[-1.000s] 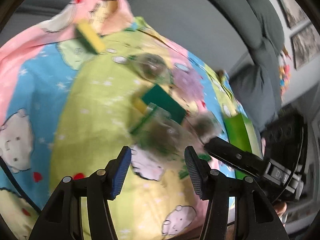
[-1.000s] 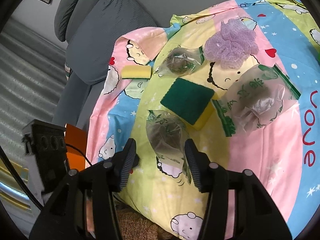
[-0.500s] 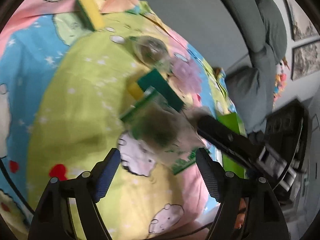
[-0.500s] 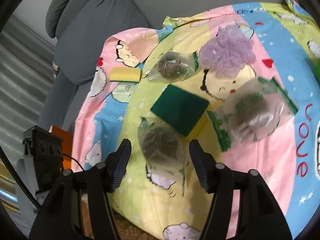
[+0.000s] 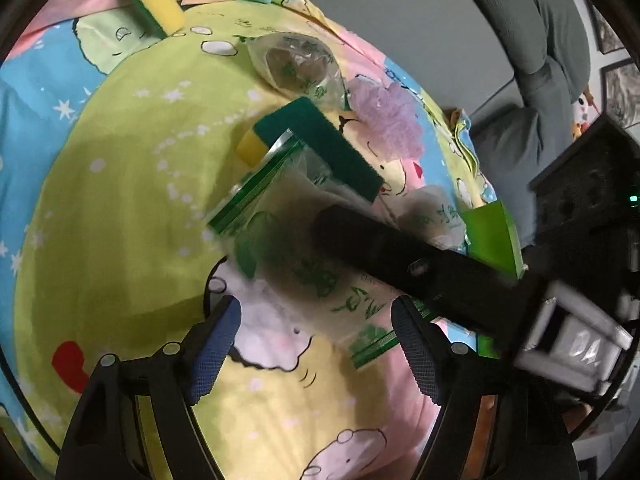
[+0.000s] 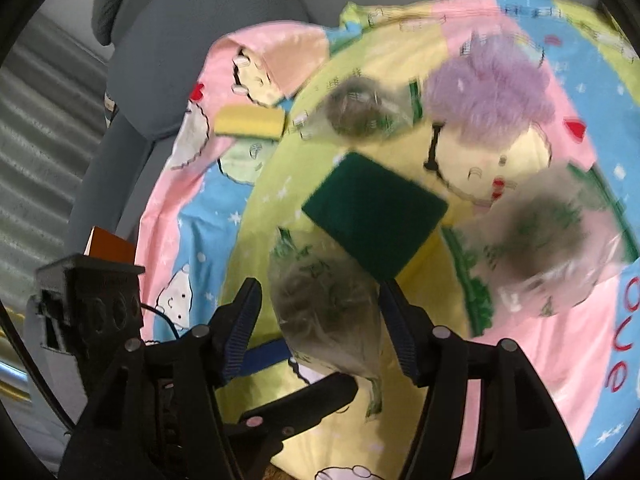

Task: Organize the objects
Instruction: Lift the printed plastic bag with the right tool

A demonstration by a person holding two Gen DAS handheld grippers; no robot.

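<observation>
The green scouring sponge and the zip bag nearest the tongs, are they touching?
Touching. In the left wrist view the zip bag's green seal edge overlaps and rests against the green scouring sponge, with no cloth showing between.

The black left gripper with blue-padded fingers (image 5: 316, 340) points steeply down, jaws parted; the matching black right gripper (image 6: 320, 320) enters from three o'clock, jaws likewise apart.

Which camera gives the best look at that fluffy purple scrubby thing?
The left wrist view: the purple scrubber looks sharp there, lying beyond the green sponge. In the right wrist view it appears bigger but smeared by motion blur.
</observation>
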